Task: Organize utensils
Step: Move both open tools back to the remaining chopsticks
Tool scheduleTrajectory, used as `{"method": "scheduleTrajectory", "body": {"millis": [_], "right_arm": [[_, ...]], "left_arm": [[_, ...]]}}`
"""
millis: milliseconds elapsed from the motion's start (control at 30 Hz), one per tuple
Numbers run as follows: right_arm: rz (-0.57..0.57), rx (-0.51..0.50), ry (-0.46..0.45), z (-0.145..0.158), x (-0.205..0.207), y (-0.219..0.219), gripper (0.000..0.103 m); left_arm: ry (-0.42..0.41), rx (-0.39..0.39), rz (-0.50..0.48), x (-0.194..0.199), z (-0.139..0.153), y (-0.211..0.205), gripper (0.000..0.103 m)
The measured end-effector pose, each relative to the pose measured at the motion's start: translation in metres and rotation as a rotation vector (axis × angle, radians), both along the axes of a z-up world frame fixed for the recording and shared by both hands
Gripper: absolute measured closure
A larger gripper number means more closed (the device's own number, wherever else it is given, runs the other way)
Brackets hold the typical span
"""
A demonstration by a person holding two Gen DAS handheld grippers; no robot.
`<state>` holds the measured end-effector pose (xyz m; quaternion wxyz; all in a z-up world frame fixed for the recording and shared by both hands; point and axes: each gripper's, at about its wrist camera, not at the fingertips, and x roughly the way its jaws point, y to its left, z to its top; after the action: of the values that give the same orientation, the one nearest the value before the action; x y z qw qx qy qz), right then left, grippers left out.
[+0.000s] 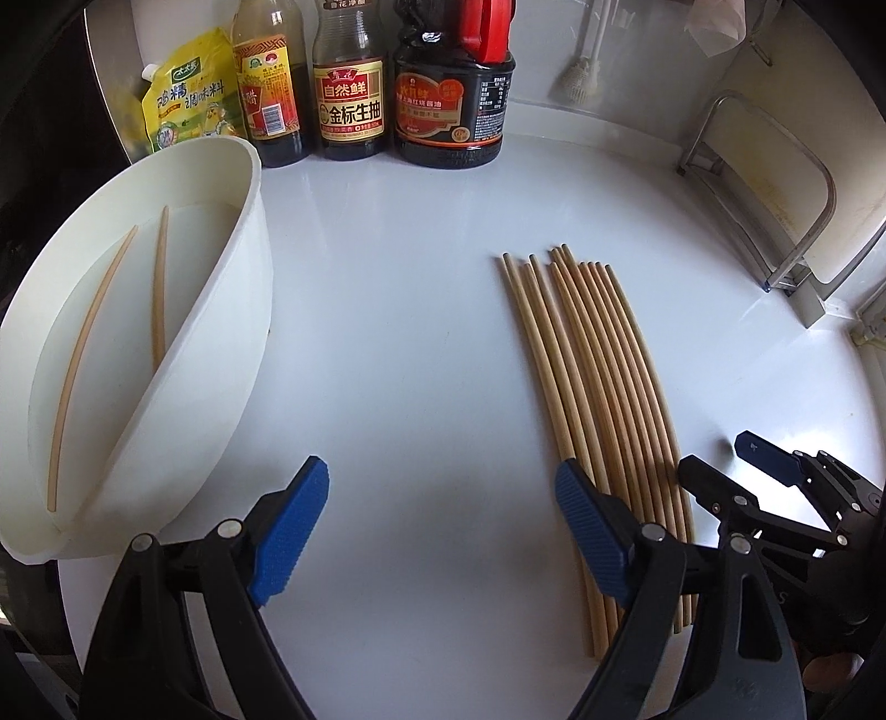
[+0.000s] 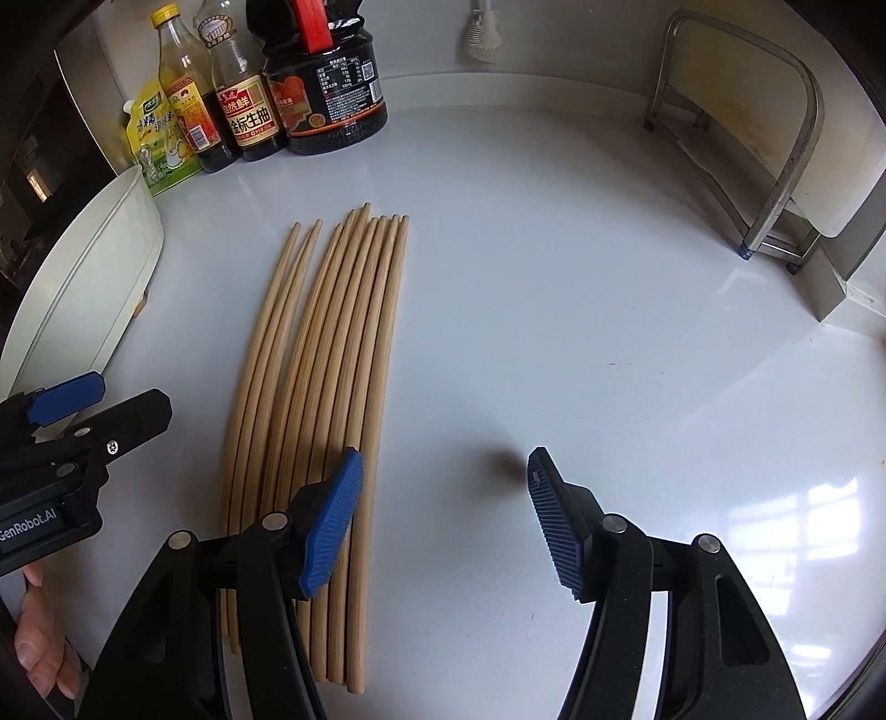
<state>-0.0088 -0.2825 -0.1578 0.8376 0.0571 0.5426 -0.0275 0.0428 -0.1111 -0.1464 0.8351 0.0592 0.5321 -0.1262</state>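
Several wooden chopsticks (image 1: 598, 387) lie side by side on the white counter, also in the right wrist view (image 2: 326, 360). A white divided holder (image 1: 166, 343) stands at the left with two chopsticks (image 1: 160, 288) inside; its side shows in the right wrist view (image 2: 83, 288). My left gripper (image 1: 443, 526) is open and empty, its right finger over the near ends of the pile. My right gripper (image 2: 443, 520) is open and empty, its left finger over the pile's right edge; it shows in the left wrist view (image 1: 714, 459).
Sauce bottles (image 1: 349, 83) and a yellow seasoning pouch (image 1: 188, 105) stand along the back wall. A metal rack (image 2: 764, 149) with a cutting board stands at the right. A white brush (image 2: 487, 33) hangs at the back.
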Motion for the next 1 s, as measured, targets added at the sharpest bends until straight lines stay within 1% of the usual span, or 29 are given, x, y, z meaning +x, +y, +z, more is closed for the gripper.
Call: {"method": "scheduleTrajectory", "body": {"millis": [267,767,1000], "right_arm": [[0.015,-0.031,-0.001,0.000,-0.003,0.003,0.044],[-0.024,-0.053,-0.018,0.001,-0.005,-0.019,0.044],[-0.033,-0.055,-0.023,0.002,-0.010,-0.026,0.044]], "left_arm": [[0.010,-0.002,-0.009,0.000,-0.003,-0.003,0.021],[0.039,0.004,-0.039,-0.005,-0.020,-0.024,0.021],[0.042,0.019,-0.029,-0.006,-0.027,-0.026,0.020]]}}
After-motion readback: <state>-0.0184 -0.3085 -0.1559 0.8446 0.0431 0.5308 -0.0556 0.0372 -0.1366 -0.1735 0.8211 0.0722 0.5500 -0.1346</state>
